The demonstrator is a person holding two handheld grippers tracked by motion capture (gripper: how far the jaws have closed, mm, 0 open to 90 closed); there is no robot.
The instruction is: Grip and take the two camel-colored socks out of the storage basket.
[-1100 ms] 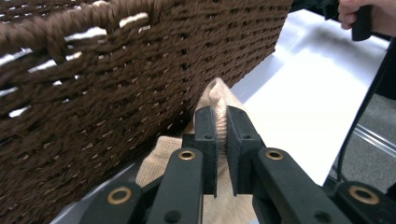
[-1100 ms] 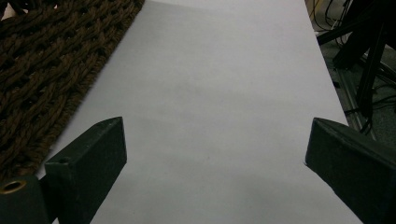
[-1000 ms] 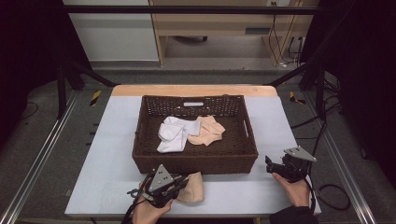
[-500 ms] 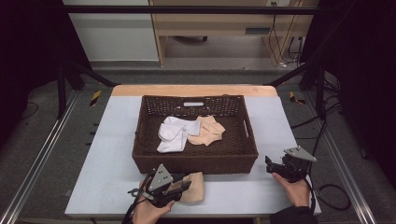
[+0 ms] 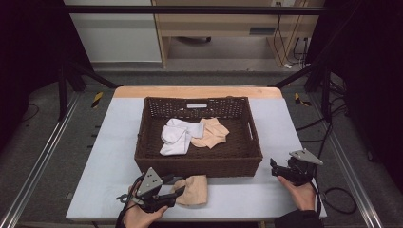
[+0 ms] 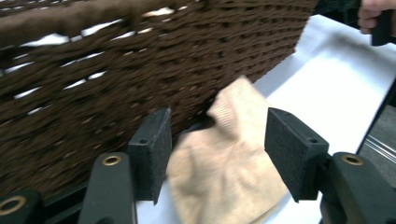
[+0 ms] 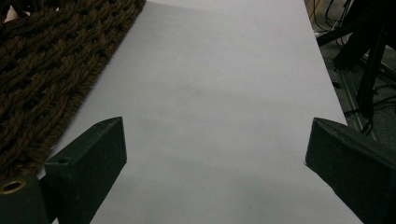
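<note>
A beige sock (image 5: 196, 190) lies crumpled on the white tabletop, against the front wall of a brown wicker basket (image 5: 199, 166). My left gripper (image 5: 177, 188) sits just left of it near the table's front edge. In the left gripper view the beige sock (image 6: 224, 163) lies loosely between the jaws of my left gripper (image 6: 218, 140), which have just been opening and stand wide, not pressing it. My right gripper (image 5: 276, 167) rests at the basket's front right corner. In its own view the right gripper (image 7: 215, 154) is open over bare table.
Inside the basket lie a white sock (image 5: 173, 137) and another beige sock (image 5: 212, 133). The basket wall (image 7: 42, 70) is close on the right gripper's left. The table's front edge (image 5: 214, 219) is right behind both hands. Metal rails and cables run along the floor.
The left gripper's jaws have opened and let go of the beige sock, which now lies on the table. The left hand drew back slightly to the left. The right hand stayed put.
</note>
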